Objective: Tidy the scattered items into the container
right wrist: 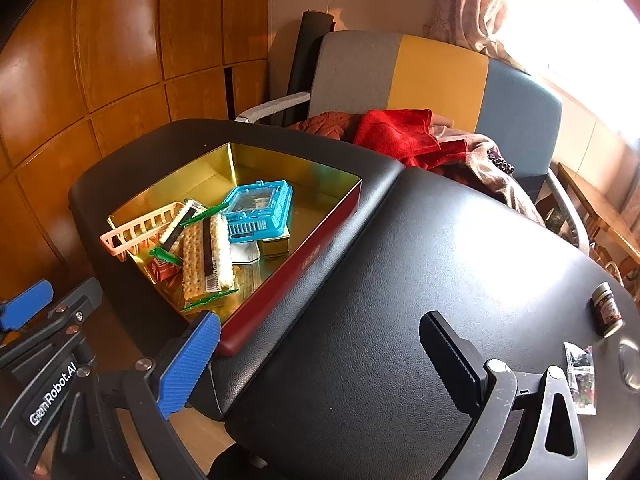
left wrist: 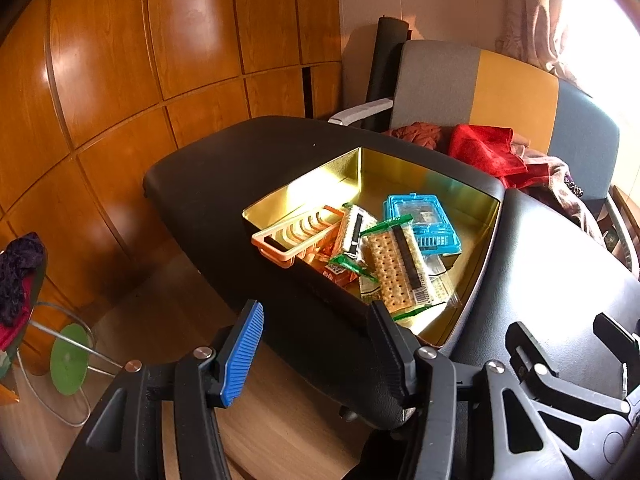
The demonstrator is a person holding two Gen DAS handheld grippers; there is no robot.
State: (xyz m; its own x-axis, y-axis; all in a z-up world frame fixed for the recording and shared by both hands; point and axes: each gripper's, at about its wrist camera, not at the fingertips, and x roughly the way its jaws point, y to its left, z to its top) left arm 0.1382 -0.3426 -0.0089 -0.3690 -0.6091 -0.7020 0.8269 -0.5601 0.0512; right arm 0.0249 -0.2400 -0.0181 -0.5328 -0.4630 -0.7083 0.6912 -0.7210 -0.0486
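Gold tin [left wrist: 476,196] of snacks just beyond both wide-open, empty grippers: left gripper [left wrist: 316,344], right gripper [right wrist: 320,356]

1. Two black padded seats [right wrist: 400,280] stand side by side, touching.
2. A gold-lined tin [right wrist: 304,184] sits on the left seat.
3. A small jar [right wrist: 607,309], a clear packet [right wrist: 581,376] and a round lid [right wrist: 630,365] lie on the right seat.

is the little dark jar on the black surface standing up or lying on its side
Lying on its side. In the right wrist view the small jar rests lengthwise on the black surface, its lid end pointing away, outside the gold tin.
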